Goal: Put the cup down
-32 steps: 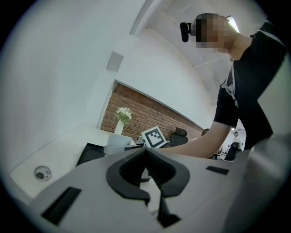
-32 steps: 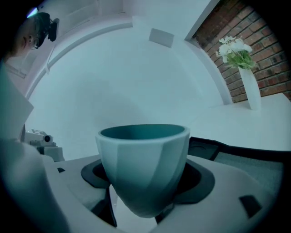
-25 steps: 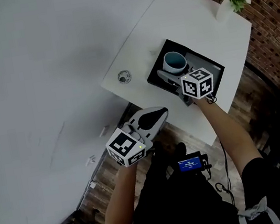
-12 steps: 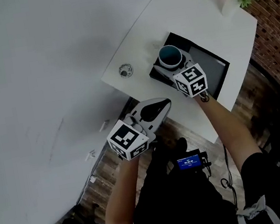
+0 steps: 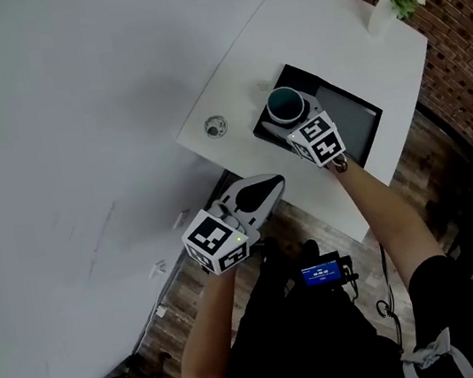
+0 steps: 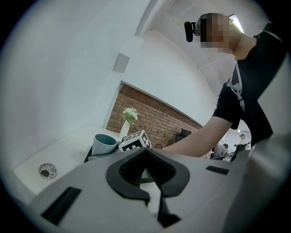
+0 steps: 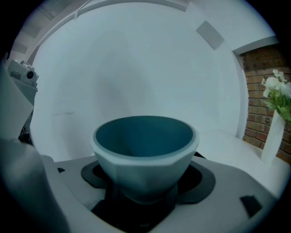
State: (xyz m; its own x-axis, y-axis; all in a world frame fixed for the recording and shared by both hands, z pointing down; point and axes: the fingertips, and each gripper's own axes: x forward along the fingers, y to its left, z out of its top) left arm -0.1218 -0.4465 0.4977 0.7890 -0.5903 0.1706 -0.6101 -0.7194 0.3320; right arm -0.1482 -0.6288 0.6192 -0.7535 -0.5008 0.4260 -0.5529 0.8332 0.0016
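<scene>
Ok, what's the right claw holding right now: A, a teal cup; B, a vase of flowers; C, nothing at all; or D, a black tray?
A: the right gripper view shows the teal cup sitting upright between the jaws of the right claw, which close on its lower body.

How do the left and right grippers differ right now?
The left gripper is shut on nothing; the right gripper is shut on the teal cup. The left gripper hangs off the white table's near edge, over the wood floor; the right gripper is over the black tray on that table. Shared: both have closed jaws.
</scene>
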